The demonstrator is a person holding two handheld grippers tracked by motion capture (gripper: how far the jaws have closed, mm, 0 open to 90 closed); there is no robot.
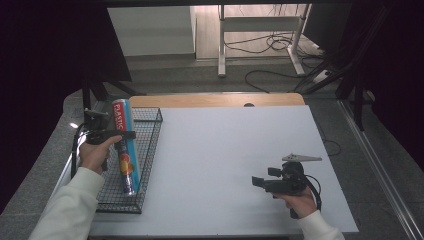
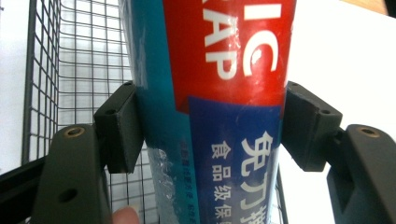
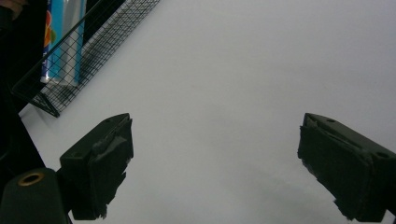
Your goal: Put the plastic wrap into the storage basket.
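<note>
Lower the plastic wrap box [image 1: 125, 145] gently into the wire basket [image 1: 150, 150] at the desk's left, left gripper [image 1: 117, 134] jaws clamped on it; keep right gripper [image 1: 257, 181] jaws open, idle.

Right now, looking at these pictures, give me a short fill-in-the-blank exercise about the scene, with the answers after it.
1. The left gripper is shut on a box of plastic ____.
2. The box is over a black wire ____.
3. The right gripper has its jaws ____ with nothing between them.
4. The basket stands near the table's ____ edge.

Missing words: wrap; basket; open; left
</note>
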